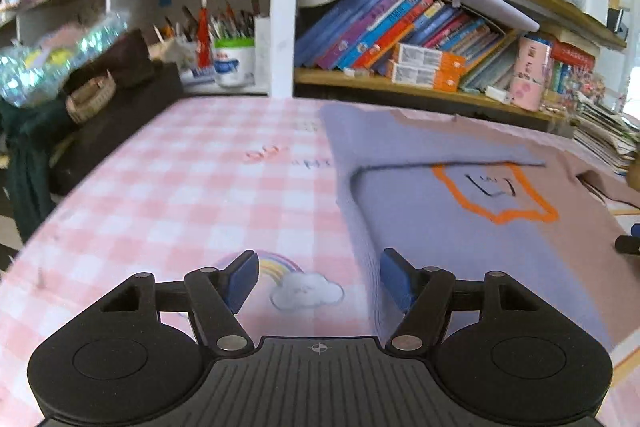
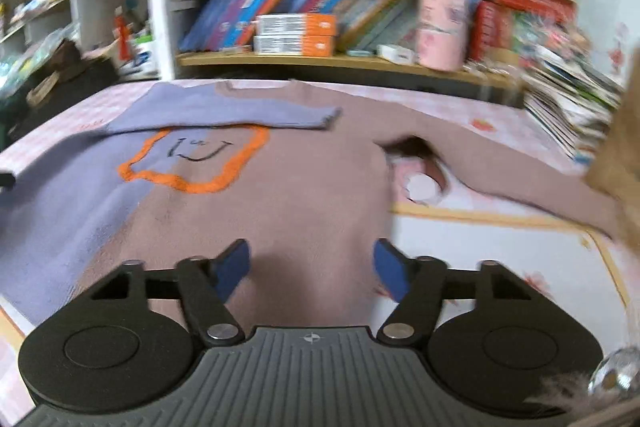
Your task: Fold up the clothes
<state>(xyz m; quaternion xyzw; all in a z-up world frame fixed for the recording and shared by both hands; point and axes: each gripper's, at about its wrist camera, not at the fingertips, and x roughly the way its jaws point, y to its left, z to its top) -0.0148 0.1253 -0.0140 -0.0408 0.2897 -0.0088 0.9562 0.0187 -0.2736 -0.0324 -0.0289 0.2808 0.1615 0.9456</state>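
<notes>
While both grippers hang above the table w/ jaws spread wide and nothing between the blue pads, the sweater (image 2: 280, 195) lies flat on the pink-checked tablecloth (image 1: 180, 187), front side up. It's two-tone: lavender on one half, dusty pink-brown on the other, w/ an orange outline patch (image 2: 192, 163) holding a small smiley face at mid chest.

Left wrist view: left gripper (image 1: 318, 281) sits over bare cloth, a rainbow-and-cloud print (image 1: 300, 287) showing between its fingers. The sweater's lavender side edge runs just at 1 o'clock from the right-hand pad (image 1: 394, 281); garment body fills 1 to 3 o'clock. Lavender sleeve (image 1: 400, 143) is folded across the chest, its lower edge crossing the top of the orange patch. A dark tip at far 3 o'clock looks like part of the other tool, can't tell for sure.

Right wrist view: right gripper (image 2: 312, 267) is over the pink-brown lower body, hem area, approx at the garment's side edge; right pad at 3 o'clock is over the table surface beside it. Folded lavender sleeve at 11 to 12 o'clock, cuff end pointing to 1. Pink-brown sleeve (image 2: 520, 171) stretches out toward 2 to 3 o'clock, unfolded. Neckline at 12, facing the bookshelf (image 2: 340, 59). View is motion-blurred
</notes>
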